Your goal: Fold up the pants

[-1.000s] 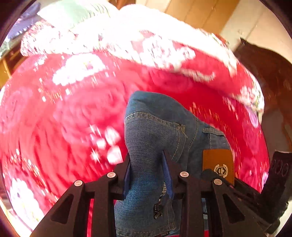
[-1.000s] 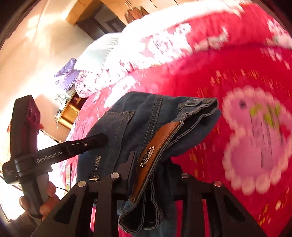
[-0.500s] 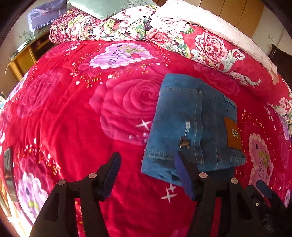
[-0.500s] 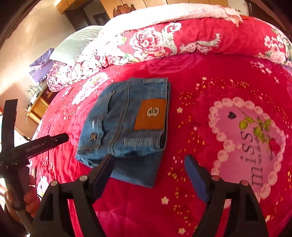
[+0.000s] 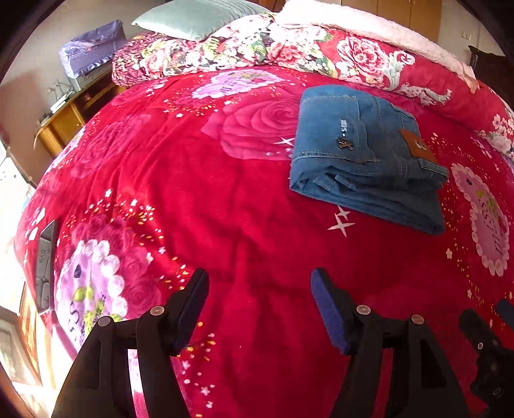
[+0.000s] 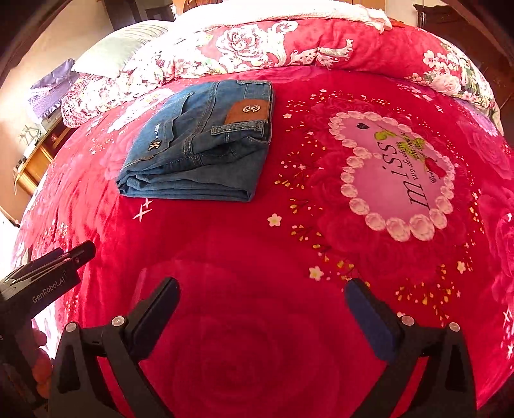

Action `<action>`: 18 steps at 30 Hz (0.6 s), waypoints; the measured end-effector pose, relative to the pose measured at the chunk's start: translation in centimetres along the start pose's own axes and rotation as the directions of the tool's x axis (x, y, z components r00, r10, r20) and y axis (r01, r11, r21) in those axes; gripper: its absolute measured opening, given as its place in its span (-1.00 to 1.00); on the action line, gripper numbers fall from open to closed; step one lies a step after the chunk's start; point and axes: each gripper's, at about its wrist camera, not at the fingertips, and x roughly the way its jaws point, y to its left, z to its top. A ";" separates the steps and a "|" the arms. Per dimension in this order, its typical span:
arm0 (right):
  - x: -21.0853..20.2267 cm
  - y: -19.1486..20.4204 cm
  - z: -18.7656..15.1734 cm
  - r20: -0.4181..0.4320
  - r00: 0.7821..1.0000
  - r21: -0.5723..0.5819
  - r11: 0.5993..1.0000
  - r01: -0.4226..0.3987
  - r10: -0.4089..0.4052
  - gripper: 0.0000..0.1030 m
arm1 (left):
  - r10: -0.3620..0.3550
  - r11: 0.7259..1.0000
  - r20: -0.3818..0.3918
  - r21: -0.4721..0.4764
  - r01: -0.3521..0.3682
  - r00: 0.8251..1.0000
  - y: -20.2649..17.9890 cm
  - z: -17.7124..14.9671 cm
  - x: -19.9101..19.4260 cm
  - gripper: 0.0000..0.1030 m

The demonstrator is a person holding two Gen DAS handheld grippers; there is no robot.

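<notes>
Blue jeans (image 5: 363,154) lie folded into a thick rectangle on the red floral blanket, a brown leather patch on top. In the right wrist view the same jeans (image 6: 199,141) sit at the upper left. My left gripper (image 5: 258,283) hangs over bare blanket well short of the jeans, its jaws opening with nothing between them. My right gripper (image 6: 261,289) is likewise back from the jeans, its jaws opening wide and empty. The left gripper's body (image 6: 45,276) shows at the left edge of the right wrist view, held by a hand.
The red blanket (image 5: 192,193) covers the bed. A rolled floral quilt (image 5: 289,51) and a pale green pillow (image 5: 199,16) lie along the far side. A wooden nightstand (image 5: 64,115) stands off the bed's far left corner. A flat grey slab (image 5: 45,267) rests near the left edge.
A second ago both grippers were shut on the jeans, holding them up. They have let go, the jeans now lie folded on the blanket, and both grippers have pulled back and opened.
</notes>
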 end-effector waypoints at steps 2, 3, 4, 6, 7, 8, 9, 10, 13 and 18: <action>-1.1 0.1 -0.3 0.019 1.000 -0.021 1.000 0.014 -0.013 1.00 | 0.014 1.000 0.030 -0.010 -0.014 0.999 0.2 -0.4 -1.2 0.32; -1.8 0.2 -0.6 0.035 0.999 -0.031 0.999 0.025 -0.024 1.00 | 0.015 1.000 0.041 -0.011 -0.015 0.999 0.1 -0.7 -1.8 0.33; -2.4 0.1 -0.8 0.046 0.998 -0.037 0.999 0.038 -0.036 1.00 | 0.016 1.000 0.047 -0.010 -0.016 0.999 -0.1 -1.0 -2.2 0.33; -3.1 0.2 -0.8 0.066 0.997 -0.044 0.998 0.045 -0.042 1.00 | 0.010 1.000 0.067 -0.001 -0.010 0.998 -0.6 -1.5 -3.2 0.33; -3.5 0.1 -1.0 0.072 0.997 -0.042 0.998 0.044 -0.041 1.00 | 0.005 1.000 0.076 0.008 -0.006 0.997 -0.9 -1.8 -3.7 0.33; -3.8 0.0 -1.0 0.076 0.996 -0.037 0.999 0.040 -0.037 1.00 | -0.005 1.000 0.084 0.021 0.003 0.996 -1.3 -2.1 -4.2 0.33; -4.2 -0.2 -1.2 0.084 0.996 -0.027 0.999 0.029 -0.027 1.00 | -0.017 0.999 0.091 0.033 0.014 0.996 -1.6 -2.3 -4.8 0.33; -4.7 -0.5 -1.5 0.094 0.995 -0.016 1.000 0.023 -0.022 1.00 | -0.026 0.999 0.099 0.042 0.022 0.995 -1.9 -2.7 -5.3 0.33; -5.8 -1.3 -2.2 0.123 0.992 0.007 1.000 0.029 -0.029 1.00 | -0.062 0.997 0.109 0.057 0.056 0.992 -2.5 -3.7 -7.1 0.33; -7.3 -2.3 -3.3 0.152 0.987 0.021 0.998 0.056 -0.058 1.00 | -0.090 0.994 0.116 0.065 0.083 0.989 -2.7 -4.8 -9.1 0.33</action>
